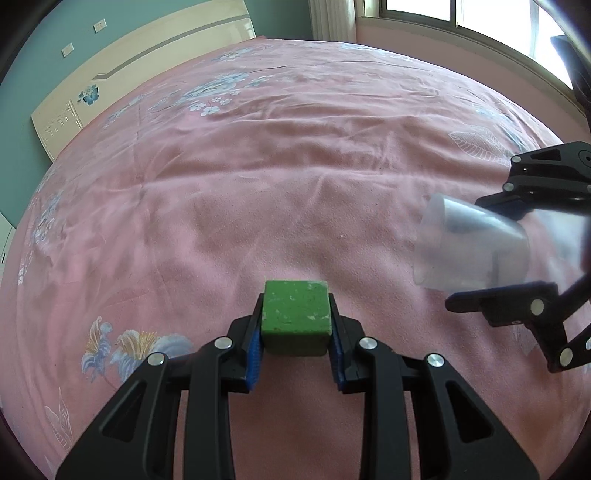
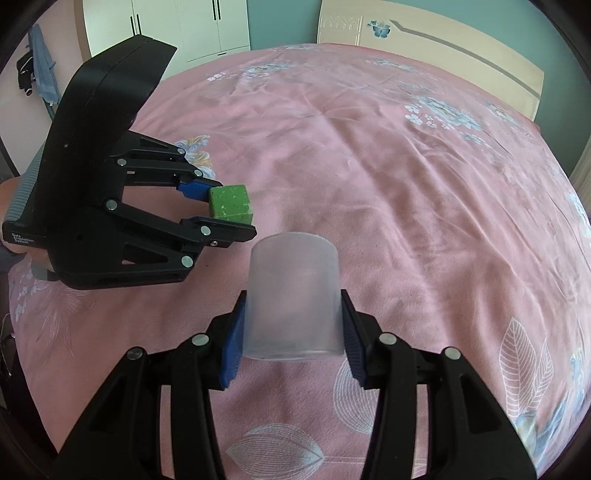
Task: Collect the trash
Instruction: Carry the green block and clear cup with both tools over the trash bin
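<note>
left gripper [image 1: 295,325] is pinching a green block [image 1: 295,314] above the pink bedspread [image 1: 258,184]; right gripper [image 2: 293,325] is clamping a translucent cup [image 2: 293,295] alongside, mouth seemingly turned toward the block, probably to receive it as trash.

The pink bedspread [image 1: 258,177] lies open ahead of both grippers, wrinkled but with nothing standing on it as far as the headboard [image 1: 140,48]. The only obstacles are the grippers themselves. The left gripper [image 2: 231,214], closed on a green block [image 2: 229,203], is near the clear plastic cup [image 2: 293,295] that the right gripper [image 2: 293,325] holds (a narrow gap between block and cup). Far room is limited by the headboard, a wardrobe [image 2: 166,26] and the window [image 1: 461,18].
</note>
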Tool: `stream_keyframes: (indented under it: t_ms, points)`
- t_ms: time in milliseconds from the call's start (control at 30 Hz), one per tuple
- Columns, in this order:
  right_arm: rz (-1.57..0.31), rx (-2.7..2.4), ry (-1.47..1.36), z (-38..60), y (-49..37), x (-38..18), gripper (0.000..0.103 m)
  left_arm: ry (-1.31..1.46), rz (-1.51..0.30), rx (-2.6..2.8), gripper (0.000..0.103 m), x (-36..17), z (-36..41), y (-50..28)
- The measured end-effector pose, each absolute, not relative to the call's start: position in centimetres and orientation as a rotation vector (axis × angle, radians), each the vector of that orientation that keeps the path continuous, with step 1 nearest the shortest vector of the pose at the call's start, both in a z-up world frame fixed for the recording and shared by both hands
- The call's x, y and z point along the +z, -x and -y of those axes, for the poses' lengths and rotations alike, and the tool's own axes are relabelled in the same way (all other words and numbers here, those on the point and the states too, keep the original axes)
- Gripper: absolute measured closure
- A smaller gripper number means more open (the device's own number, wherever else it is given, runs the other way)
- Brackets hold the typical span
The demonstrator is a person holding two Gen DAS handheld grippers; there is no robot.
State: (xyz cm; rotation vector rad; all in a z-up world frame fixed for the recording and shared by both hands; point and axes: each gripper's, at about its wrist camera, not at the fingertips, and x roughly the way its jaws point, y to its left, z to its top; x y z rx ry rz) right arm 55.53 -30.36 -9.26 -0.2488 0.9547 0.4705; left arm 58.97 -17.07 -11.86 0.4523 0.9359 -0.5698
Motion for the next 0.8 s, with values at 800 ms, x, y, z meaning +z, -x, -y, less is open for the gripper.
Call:
stream_keyframes:
  t_ms: [800]
  points:
    - [-0.913, 0.533, 0.270, 27.8, -38.7, -5.0, 0.055, -0.473, -0.934, -0.543, 0.071, -7.8, 11.9, -43.3]
